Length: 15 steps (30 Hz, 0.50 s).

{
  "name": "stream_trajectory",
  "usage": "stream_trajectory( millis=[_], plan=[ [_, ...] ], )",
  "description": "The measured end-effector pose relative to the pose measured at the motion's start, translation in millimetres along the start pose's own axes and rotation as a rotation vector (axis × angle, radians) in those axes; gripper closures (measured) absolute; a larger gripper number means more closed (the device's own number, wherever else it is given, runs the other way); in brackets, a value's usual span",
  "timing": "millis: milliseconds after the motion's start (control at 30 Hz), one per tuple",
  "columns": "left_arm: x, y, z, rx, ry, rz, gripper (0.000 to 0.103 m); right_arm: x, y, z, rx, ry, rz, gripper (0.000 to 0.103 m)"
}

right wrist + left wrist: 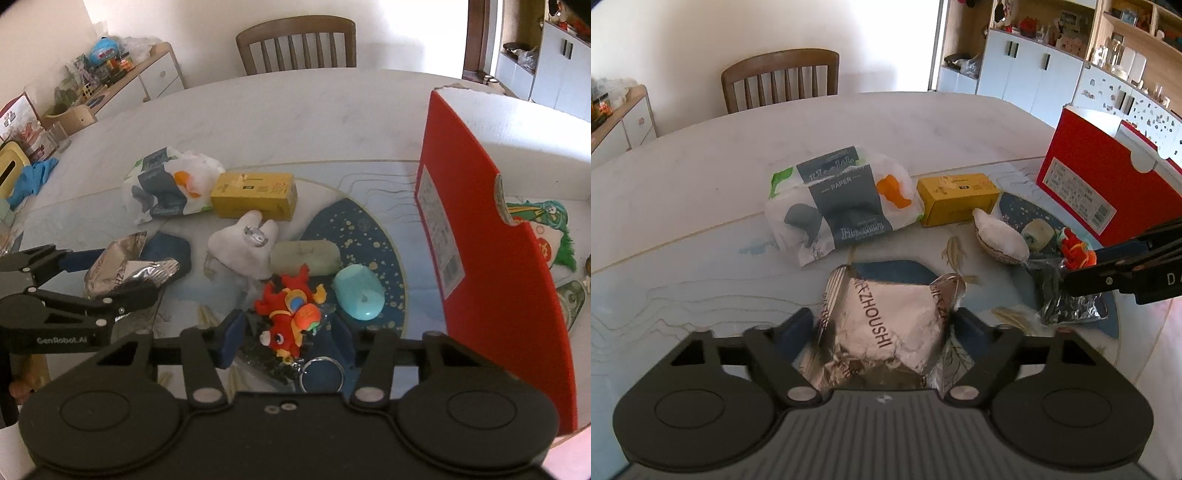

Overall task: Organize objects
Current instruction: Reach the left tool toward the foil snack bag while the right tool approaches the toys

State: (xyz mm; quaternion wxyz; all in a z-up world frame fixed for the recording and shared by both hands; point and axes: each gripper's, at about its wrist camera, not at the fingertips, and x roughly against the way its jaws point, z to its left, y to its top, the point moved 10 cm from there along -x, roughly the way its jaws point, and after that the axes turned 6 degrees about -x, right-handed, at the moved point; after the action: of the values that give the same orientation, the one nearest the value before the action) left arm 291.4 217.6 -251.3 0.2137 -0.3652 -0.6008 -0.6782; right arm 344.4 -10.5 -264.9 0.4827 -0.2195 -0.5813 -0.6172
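Clenching a silver foil snack packet (886,332) at lower centre of the left view, the left gripper (882,328) presses both pads into its sides; its long axis runs up-frame. The right gripper (286,332) straddles a red plush toy (290,314), lying lengthwise toward the camera, contact unclear. Bare tabletop (886,122) spreads above; a red box (491,236) walls the right.
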Motion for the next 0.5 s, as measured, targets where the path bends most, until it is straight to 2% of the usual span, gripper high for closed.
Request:
stream_trajectory(
  millis=[133,333,500],
  plan=[
    [2.3,-0.2,-2.0,-0.003,-0.001,0.001,0.037,1.2,0.9,-0.3,-0.003,0.008,0.002,0.068],
    [6.4,-1.6,-2.3,0.013,0.007,0.016,0.046,5.3,1.0,-3.7,-0.014,0.012,-0.009,0.070],
    [17.8,-2.0,-2.5,0.034,0.008,0.013,0.047,17.0,1.7,-6.4,-0.029,0.026,-0.034,0.071]
  ],
)
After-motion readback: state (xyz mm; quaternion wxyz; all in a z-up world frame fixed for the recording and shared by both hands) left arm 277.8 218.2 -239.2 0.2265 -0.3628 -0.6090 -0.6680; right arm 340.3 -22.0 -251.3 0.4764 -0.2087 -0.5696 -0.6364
